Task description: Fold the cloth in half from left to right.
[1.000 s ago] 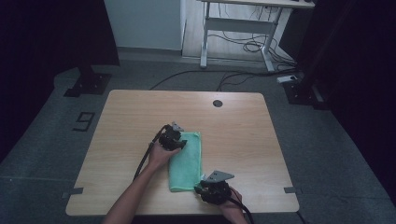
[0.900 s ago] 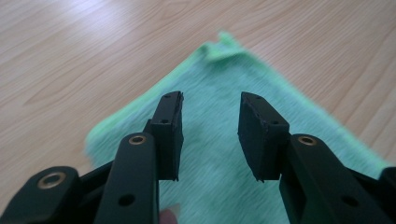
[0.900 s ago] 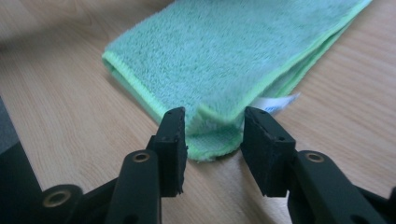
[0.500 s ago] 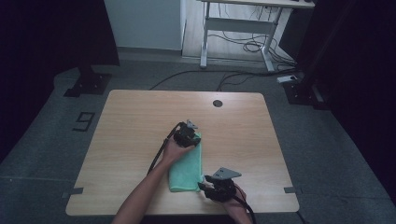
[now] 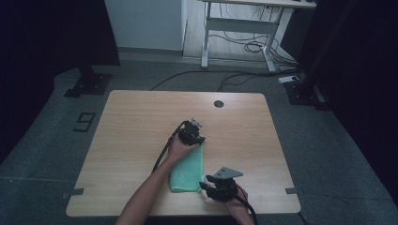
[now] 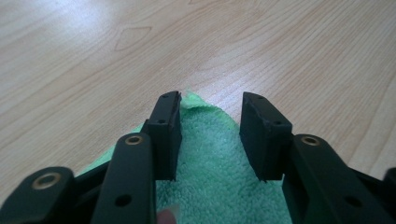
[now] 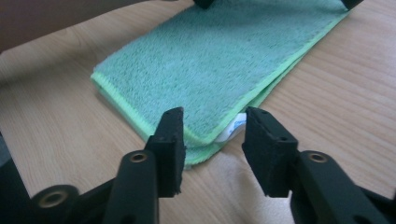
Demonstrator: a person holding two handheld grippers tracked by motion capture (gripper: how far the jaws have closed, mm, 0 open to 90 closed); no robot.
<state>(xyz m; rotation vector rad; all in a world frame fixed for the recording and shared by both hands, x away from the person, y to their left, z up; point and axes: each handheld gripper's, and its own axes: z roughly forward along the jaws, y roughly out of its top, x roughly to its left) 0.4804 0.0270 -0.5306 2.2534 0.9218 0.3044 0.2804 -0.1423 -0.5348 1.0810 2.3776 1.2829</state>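
Towel (image 5: 187, 168): folded green strip lay on the table (image 5: 141, 117), long axis running from near edge toward far edge.
Near corner (image 7: 205, 142): sat between the spread jaws of the right gripper (image 7: 212, 135), which had just narrowed, pads not pressing.
Far corner (image 6: 196, 105): lay between the left gripper (image 6: 210, 119) jaws, just widening, unclamped.
Nearer hand: one per end.
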